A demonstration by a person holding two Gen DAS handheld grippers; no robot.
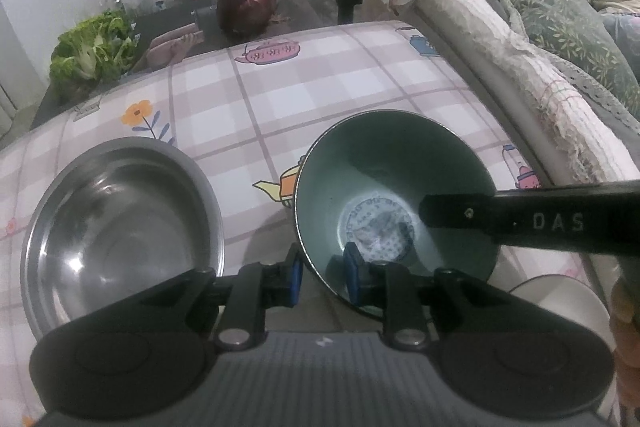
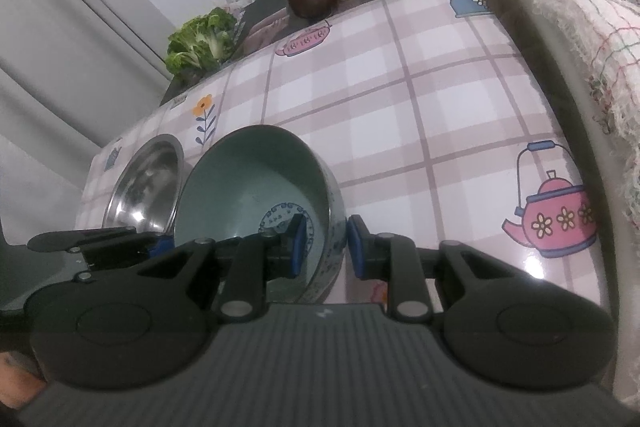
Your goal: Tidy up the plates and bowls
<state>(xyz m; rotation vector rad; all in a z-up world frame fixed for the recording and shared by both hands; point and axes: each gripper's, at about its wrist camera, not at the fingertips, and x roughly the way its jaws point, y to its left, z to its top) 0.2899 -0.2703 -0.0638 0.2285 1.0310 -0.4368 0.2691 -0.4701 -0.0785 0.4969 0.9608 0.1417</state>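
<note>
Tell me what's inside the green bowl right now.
No food or dishes: the green bowl shows only a round printed pattern on its bottom. One finger of each gripper, left and right, reaches inside the rim, covering part of the floor.

Right gripper [image 2: 323, 247] astride green bowl [image 2: 256, 187] rim

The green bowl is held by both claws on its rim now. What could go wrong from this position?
1. The green bowl is tilted and pinched only at its thin rim, by the left claw on one side and the right claw on the other. It may slip out.
2. If the hands move unevenly, the bowl could twist free.
3. The steel bowl stands close beside it, so the two could knock together.
</note>
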